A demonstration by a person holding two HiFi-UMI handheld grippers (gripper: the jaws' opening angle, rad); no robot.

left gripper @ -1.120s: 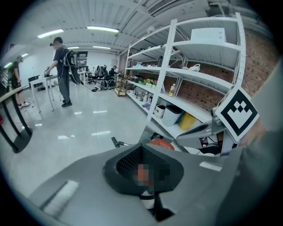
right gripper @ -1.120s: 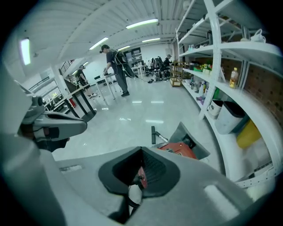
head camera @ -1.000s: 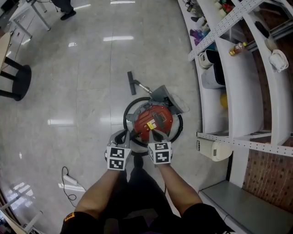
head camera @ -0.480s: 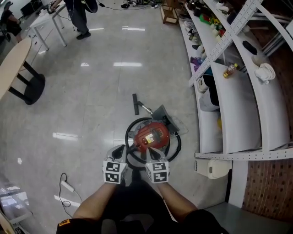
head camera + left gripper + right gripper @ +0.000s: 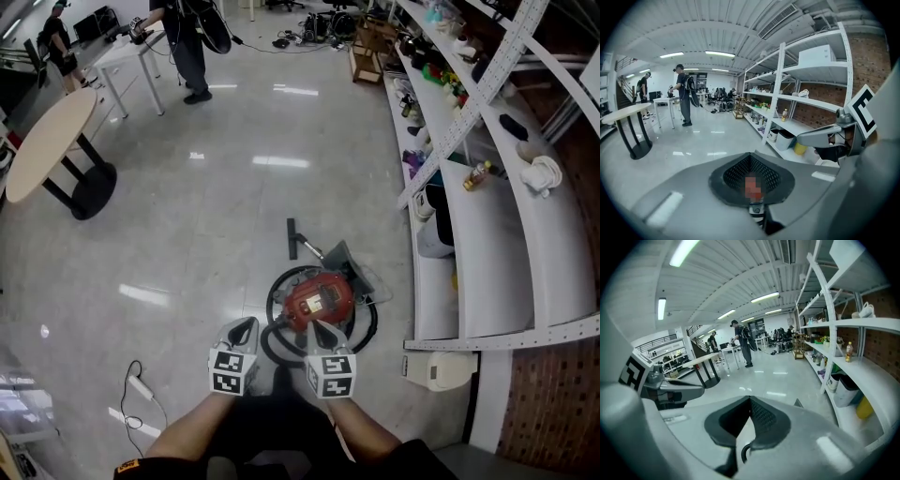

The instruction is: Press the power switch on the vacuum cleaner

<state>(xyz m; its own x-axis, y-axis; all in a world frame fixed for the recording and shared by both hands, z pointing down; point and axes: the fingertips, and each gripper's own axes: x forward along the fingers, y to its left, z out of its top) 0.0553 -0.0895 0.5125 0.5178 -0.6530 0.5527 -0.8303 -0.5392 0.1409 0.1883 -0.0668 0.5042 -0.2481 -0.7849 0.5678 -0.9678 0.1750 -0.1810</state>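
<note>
1. Vacuum cleaner, red and round, stands on the glossy surface in the head view. Its black hose is looped around it, and its floor nozzle lies at 11 o'clock from the body. The left gripper and right gripper hang side by side at its 6 o'clock edge; whether either touches it cannot be told. Shelving runs along at 3 o'clock.
2. In the left gripper view, the left gripper has its jaws together with nothing between them. The right gripper shows at 3 o'clock, and a person stands at 10 o'clock.
3. In the right gripper view, the right gripper has its jaws meeting at the tips, holding nothing. The left gripper shows at 9 o'clock, with a round table beyond it.
</note>
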